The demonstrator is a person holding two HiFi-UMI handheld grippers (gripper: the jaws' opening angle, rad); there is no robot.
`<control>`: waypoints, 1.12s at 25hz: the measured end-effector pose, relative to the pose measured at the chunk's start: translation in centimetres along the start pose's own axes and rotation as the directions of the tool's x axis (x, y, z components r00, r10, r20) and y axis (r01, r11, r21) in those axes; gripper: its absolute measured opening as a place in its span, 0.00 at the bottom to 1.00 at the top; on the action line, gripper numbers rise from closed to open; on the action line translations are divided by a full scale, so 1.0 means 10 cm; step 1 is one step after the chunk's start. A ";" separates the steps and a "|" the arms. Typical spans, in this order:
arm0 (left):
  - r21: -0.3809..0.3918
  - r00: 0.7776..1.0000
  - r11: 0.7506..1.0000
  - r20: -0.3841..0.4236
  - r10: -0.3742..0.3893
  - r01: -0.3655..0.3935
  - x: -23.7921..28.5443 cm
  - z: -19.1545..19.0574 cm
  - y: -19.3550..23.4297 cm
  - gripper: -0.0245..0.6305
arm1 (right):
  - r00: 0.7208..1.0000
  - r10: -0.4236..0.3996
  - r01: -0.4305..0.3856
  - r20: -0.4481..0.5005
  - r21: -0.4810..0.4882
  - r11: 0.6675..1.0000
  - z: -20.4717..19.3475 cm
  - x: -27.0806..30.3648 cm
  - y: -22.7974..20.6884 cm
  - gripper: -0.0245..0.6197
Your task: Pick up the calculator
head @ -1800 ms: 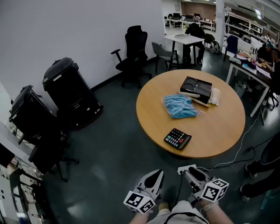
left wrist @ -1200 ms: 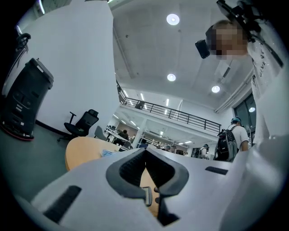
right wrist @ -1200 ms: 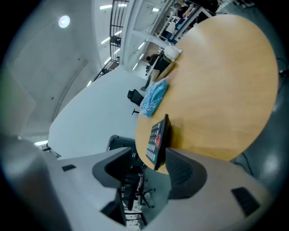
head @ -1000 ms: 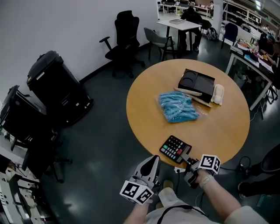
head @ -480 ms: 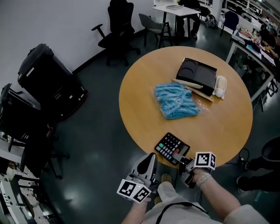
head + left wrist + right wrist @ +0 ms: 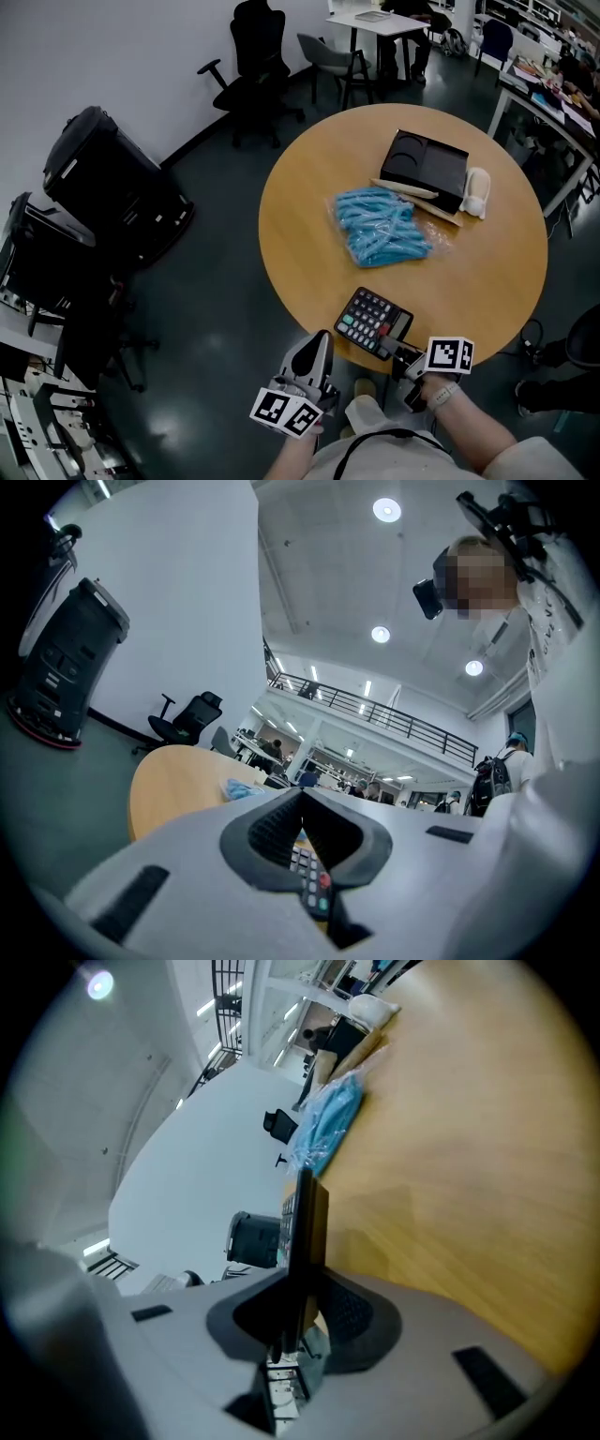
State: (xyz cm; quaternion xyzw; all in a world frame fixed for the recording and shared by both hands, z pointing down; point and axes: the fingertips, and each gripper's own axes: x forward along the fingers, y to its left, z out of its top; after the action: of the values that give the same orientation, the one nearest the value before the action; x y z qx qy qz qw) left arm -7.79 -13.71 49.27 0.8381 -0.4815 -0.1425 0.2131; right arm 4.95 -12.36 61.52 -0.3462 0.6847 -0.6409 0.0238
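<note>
The black calculator [image 6: 373, 322] with coloured keys lies at the near edge of the round wooden table [image 6: 300, 234]. My right gripper [image 6: 401, 354] is at its near right corner, jaws closing hard on that edge. In the right gripper view the calculator [image 6: 305, 1232] stands edge-on, clamped between the pads of the right gripper [image 6: 295, 1312]. My left gripper [image 6: 320, 337] hangs below the table edge, just left of the calculator, shut with nothing in it. In the left gripper view the left gripper [image 6: 302, 794] has its jaws together, and the calculator's keys [image 6: 309, 878] show behind them.
A bag of blue items [image 6: 380, 228] lies mid-table. Behind it are a black tray [image 6: 429, 167], wooden sticks [image 6: 412, 190] and a white roll [image 6: 476, 190]. Black bins [image 6: 112, 187] and an office chair [image 6: 258, 56] stand on the dark floor to the left.
Both grippers came forward from low over the floor to the table's near edge. The right gripper reached the calculator's near corner and closed on it. The left gripper stayed shut.
</note>
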 end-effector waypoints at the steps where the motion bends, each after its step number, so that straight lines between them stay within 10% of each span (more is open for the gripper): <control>1: 0.008 1.000 1.000 0.004 0.004 -0.004 0.03 0.05 0.01 0.05 | 1.000 0.014 -0.014 0.019 0.002 1.000 0.08 -0.03 0.07 0.17; 28: 0.065 0.985 0.983 -0.020 -0.170 0.171 0.91 0.41 -0.33 0.05 | 0.921 0.191 -0.245 0.338 0.124 0.962 0.84 -0.70 1.07 0.17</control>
State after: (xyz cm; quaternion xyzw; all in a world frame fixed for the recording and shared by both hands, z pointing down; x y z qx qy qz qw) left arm -2.65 -21.00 43.78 0.8840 -0.4107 -0.1380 0.1756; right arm 9.49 -16.72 47.57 -0.3649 0.6508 -0.6229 0.2353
